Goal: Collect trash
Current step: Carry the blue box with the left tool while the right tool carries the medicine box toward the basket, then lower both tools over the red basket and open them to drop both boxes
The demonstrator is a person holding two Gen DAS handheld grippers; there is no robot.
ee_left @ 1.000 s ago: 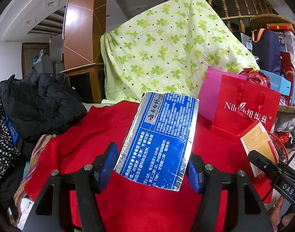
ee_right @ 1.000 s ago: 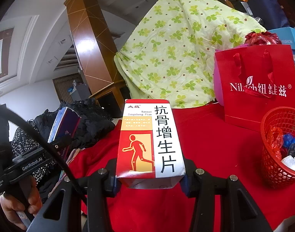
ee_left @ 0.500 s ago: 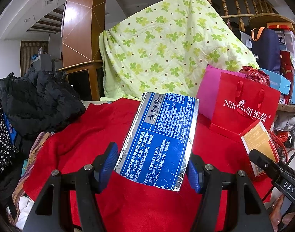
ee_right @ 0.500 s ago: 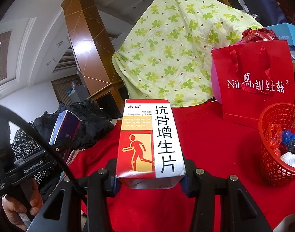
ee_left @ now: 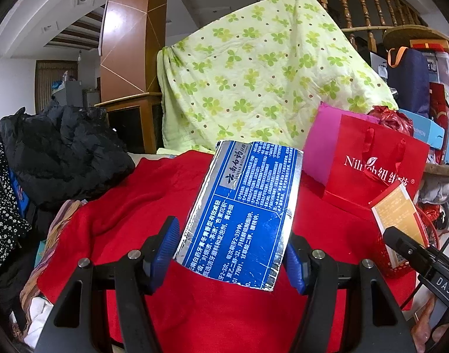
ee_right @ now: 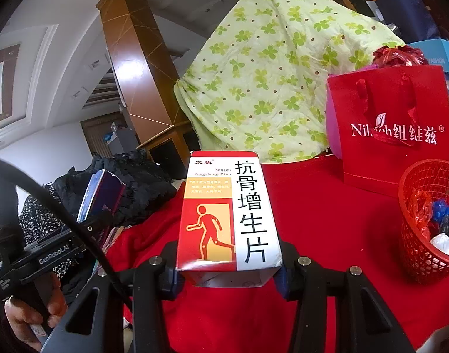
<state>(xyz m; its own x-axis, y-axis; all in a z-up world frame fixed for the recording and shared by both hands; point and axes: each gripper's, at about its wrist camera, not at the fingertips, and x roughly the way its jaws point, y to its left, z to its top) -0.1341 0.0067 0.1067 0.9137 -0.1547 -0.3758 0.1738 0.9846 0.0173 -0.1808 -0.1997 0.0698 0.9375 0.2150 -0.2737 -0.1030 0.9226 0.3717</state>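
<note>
Both hands are loaded and the carry is on. In the left wrist view the left gripper has its blue-padded fingers closed on a flattened blue and silver toothpaste box, which stands up through the centre of the frame, tilted a little to the right. In the right wrist view the right gripper pinches a red and white medicine box by its lower end, upright at centre frame.

What has changed over the last second? Very little in the grips: both boxes sit exactly as they did between their fingers. The background is what moves. The red gift bag and the green clover quilt slide slightly, and the red mesh basket at the right edge of the right wrist view comes a touch further into frame. It already holds wrappers and stands on the red tabletop, just beside the gift bag.

So I read this as transport, with pick-up done for both items. The medicine box looks closer to the drop, the basket being lower right of it. In the left wrist view the basket is mostly hidden behind the other tool at the right edge, so that box has further to travel. Releases are yet to come.
</note>
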